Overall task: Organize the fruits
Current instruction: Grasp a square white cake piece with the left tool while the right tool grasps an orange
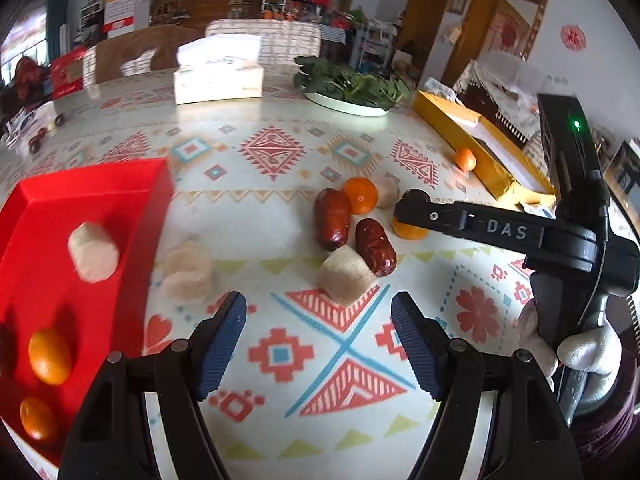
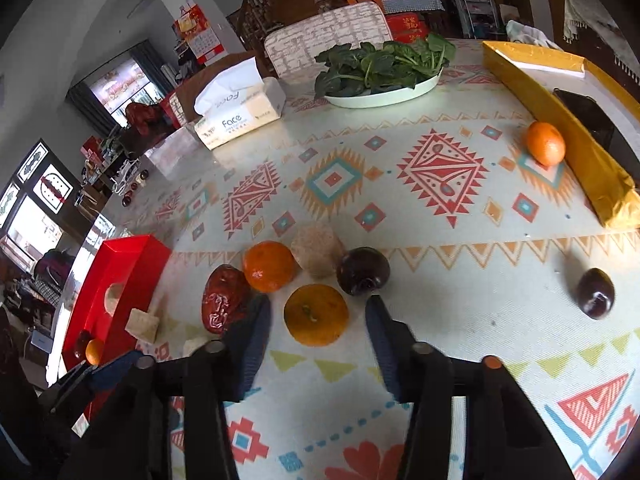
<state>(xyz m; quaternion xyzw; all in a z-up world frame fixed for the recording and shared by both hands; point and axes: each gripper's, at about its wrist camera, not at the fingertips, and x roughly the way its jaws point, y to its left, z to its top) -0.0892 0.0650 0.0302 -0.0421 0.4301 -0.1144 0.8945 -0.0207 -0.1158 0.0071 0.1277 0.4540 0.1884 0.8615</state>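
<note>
In the left wrist view my left gripper (image 1: 318,312) is open, low over the patterned tablecloth (image 1: 280,360). A pale cut chunk (image 1: 346,280) lies just ahead of its fingertips, untouched. Two red dates (image 1: 332,218) and an orange (image 1: 360,195) lie beyond it. The red tray (image 1: 120,200) at the left holds a pale piece (image 1: 93,252) and two oranges (image 1: 50,356). My right gripper (image 2: 317,305) stands open, a finger on each side of an orange (image 2: 316,320) with small gaps. A dark plum (image 2: 363,270) sits right behind that orange.
A second plum (image 2: 595,293) lies alone to the right. One orange (image 2: 545,143) rests against a yellow box (image 2: 592,168). A tissue box (image 2: 236,116) and a plate of greens (image 2: 384,96) stand at the far side. A gloved hand (image 1: 580,352) holds the right gripper.
</note>
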